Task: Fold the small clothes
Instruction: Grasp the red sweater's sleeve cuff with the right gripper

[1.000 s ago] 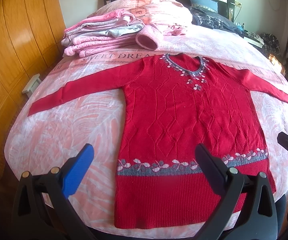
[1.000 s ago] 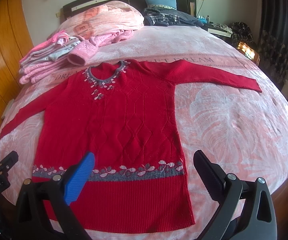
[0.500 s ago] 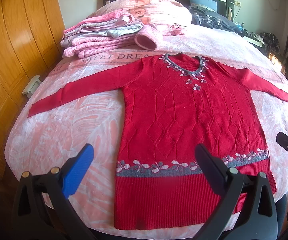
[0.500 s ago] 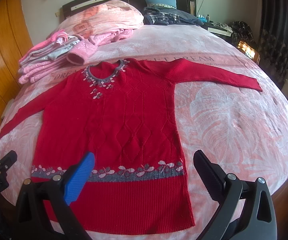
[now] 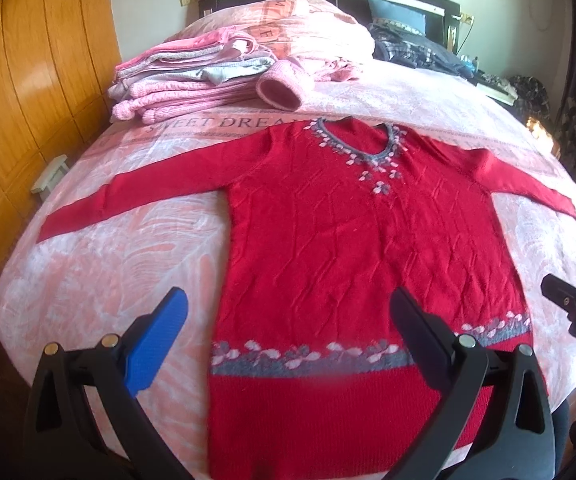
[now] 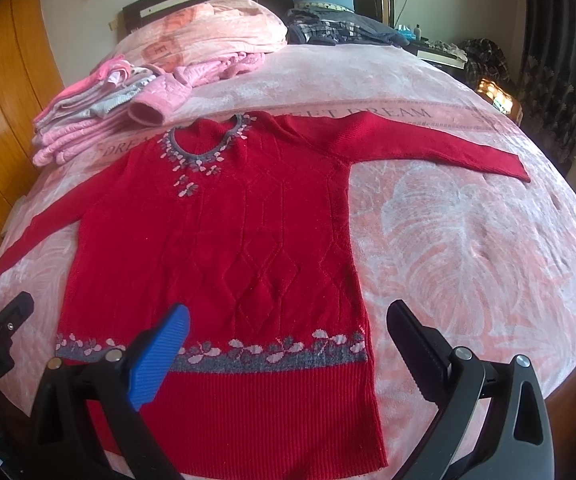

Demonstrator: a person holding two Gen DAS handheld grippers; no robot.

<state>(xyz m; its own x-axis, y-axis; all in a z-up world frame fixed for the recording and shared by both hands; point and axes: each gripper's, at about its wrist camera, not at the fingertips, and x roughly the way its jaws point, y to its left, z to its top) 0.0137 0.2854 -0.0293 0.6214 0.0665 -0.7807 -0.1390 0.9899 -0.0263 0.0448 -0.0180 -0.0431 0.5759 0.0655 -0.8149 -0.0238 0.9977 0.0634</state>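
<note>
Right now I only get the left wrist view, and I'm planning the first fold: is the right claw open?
Observer: Yes, the right claw is open, held over the hem of the red sweater.
Operator: My own claw finger hides the hem corner on that side. Is it flat?
Observer: The hem corner lies flat and unfolded on the bed cover, close to the bed's near edge.

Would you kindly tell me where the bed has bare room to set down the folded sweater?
Bare pink bedspread lies below the red knitted sweater's outstretched sleeves, widest on the right. The headboard end is crowded: stacked pink folded clothes, dark checked clothing.
</note>
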